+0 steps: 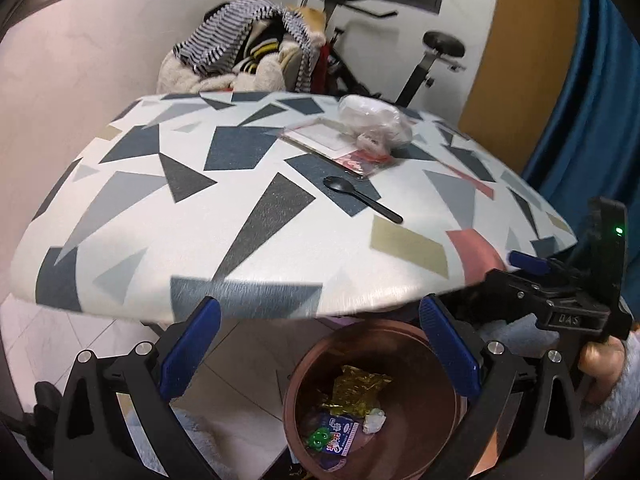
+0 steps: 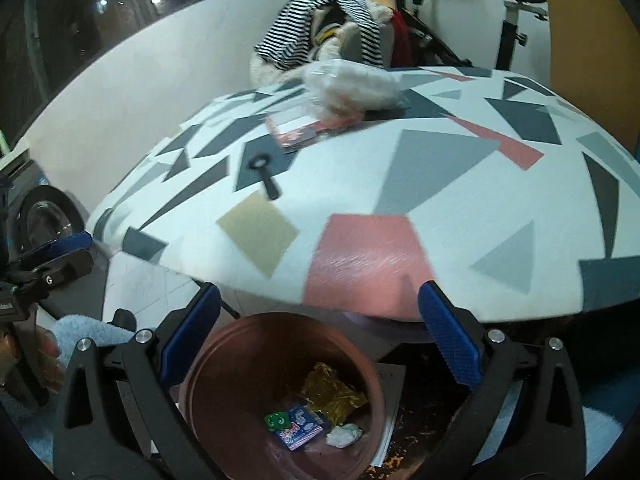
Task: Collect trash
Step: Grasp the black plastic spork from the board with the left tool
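Trash left on the table [image 1: 168, 240]: a black plastic spoon [image 1: 360, 198] lying flat near the middle, a flat clear packet [image 1: 332, 140] with red print just beyond it, and a crumpled clear bag [image 1: 376, 120] resting on that packet's far end. The spoon looks light and stiff but thin and low, so it should be pinched across the handle, where the pads can get under the edge. The bag looks soft and slippery, likely weightless; grab a bunched fold, not the smooth side. The packet looks the hardest, flat against the tablecloth.

Down below the table's near edge sits the brown bin [image 1: 304, 368], already holding 4 scraps: a gold wrapper [image 1: 360, 388], a blue packet [image 1: 340, 436], something green, and a white wad.

Both tongs hover over that bin, left gripper [image 1: 316, 352] and right gripper [image 2: 316, 344], jaws spread wide, nothing between the blue pads. Pile of clothes [image 1: 240, 60] and an exercise bike [image 1: 432, 60] behind.
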Motion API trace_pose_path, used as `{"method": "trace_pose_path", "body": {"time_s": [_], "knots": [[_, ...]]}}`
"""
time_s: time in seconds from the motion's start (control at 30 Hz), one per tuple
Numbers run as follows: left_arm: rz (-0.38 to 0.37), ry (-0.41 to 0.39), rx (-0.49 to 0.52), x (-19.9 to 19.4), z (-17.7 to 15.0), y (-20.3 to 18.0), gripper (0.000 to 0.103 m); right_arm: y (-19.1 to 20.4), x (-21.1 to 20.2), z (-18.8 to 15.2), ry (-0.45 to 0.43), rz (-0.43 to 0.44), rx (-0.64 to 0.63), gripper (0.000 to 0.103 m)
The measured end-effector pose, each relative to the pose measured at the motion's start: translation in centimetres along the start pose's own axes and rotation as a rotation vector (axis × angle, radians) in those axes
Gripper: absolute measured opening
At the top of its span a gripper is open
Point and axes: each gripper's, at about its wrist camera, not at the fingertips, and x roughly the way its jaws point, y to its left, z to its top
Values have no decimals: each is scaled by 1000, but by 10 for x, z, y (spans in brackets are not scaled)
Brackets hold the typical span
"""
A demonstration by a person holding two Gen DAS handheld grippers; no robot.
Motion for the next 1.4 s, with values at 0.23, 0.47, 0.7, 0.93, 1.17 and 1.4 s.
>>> {"method": "trace_pose_path", "body": {"time_s": [0.23,0.47,0.7,0.93,1.17,1.4], "knots": [[9,71,-114,56,60,-12,97,-22,-4,30,-27,-81,8,97],[40,197,-218,134,87,-28,66,-46,0,49,-36,-56,42,97],[195,179,-122,156,100,-55,60,-60,1,53,-42,-37,68,97],[283,153,-61,159,95,-67,59,-64,3,55,-50,-34,93,97],[176,147,-89,149,94,-54,9,-62,5,58,-43,-30,72,96],[101,70,-166,112,91,-14,9,-54,15,79,-31,-1,28,85]]}}
